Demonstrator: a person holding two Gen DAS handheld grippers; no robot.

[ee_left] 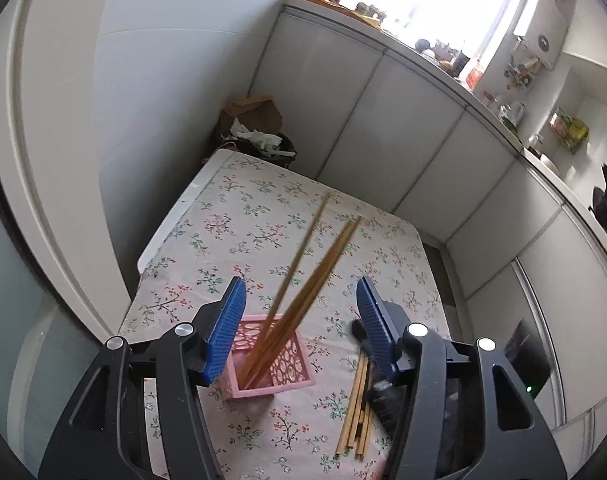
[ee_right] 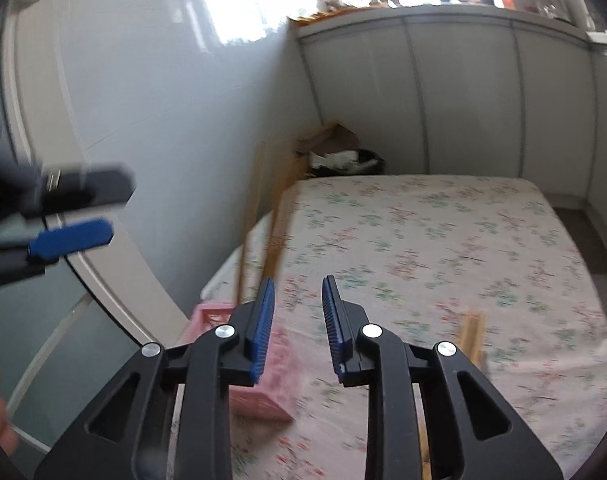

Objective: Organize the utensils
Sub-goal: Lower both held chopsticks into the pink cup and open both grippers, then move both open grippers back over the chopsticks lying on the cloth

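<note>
A pink lattice holder (ee_left: 269, 364) stands on the floral tablecloth (ee_left: 263, 220) with three wooden chopsticks (ee_left: 303, 276) leaning out of it. My left gripper (ee_left: 301, 292) hovers above the holder, open and empty, its jaws wide on either side of the chopsticks. Several loose chopsticks (ee_left: 355, 404) lie on the cloth to the right, beside a dark object (ee_left: 383, 396). In the blurred right wrist view, my right gripper (ee_right: 297, 284) is open and empty, above the table just right of the holder (ee_right: 259, 384). The standing chopsticks (ee_right: 259, 216) and loose ones (ee_right: 473, 330) show there. The left gripper (ee_right: 75, 236) appears at left.
A bin with paper and a brown bag (ee_left: 255, 128) sits past the table's far corner. White cabinets (ee_left: 383, 120) with a cluttered counter run along the back and right. A white wall (ee_left: 151, 100) is on the left.
</note>
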